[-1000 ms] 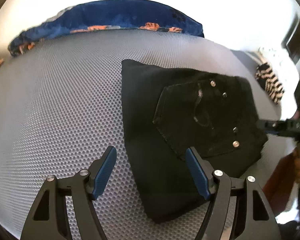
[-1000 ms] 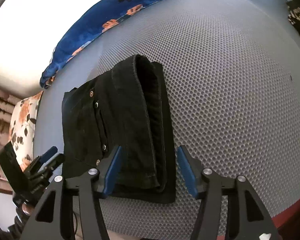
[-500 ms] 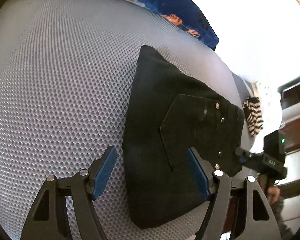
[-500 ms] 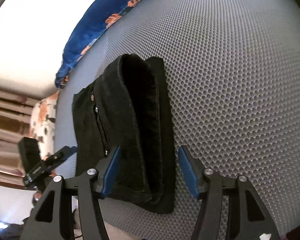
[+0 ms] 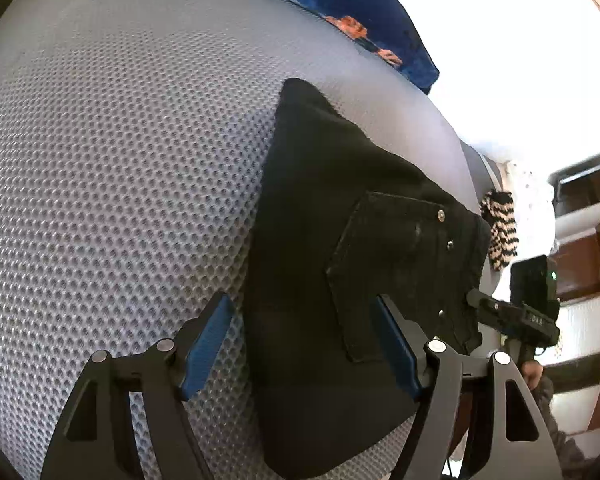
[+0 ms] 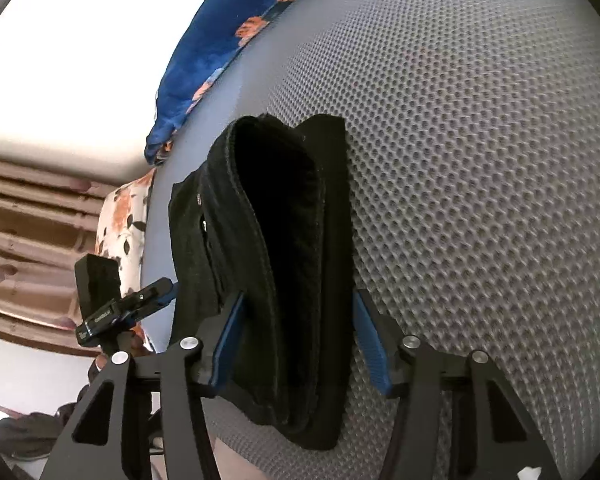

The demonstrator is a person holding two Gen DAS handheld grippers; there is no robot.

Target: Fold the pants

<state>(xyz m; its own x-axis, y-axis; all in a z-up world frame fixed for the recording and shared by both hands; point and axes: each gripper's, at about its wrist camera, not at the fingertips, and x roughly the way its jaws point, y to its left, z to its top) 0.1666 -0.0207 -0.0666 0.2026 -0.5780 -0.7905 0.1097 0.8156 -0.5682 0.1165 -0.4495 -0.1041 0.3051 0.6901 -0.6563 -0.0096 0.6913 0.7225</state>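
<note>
Open right gripper (image 6: 298, 340) straddling folded pants (image 6: 284, 264)

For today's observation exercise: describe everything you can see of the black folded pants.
The black folded pants, seemingly denim, lie in a compact stacked bundle on the grey honeycomb-mesh surface. A back pocket with small metal rivets faces up. The right wrist view shows layered folded edges. Both open grippers, left and right, straddle it; contact is unclear.

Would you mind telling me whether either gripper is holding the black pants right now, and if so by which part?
Nothing is held. The left gripper and right gripper are both open, each straddling an edge of the folded black pants without closing on it.
</note>
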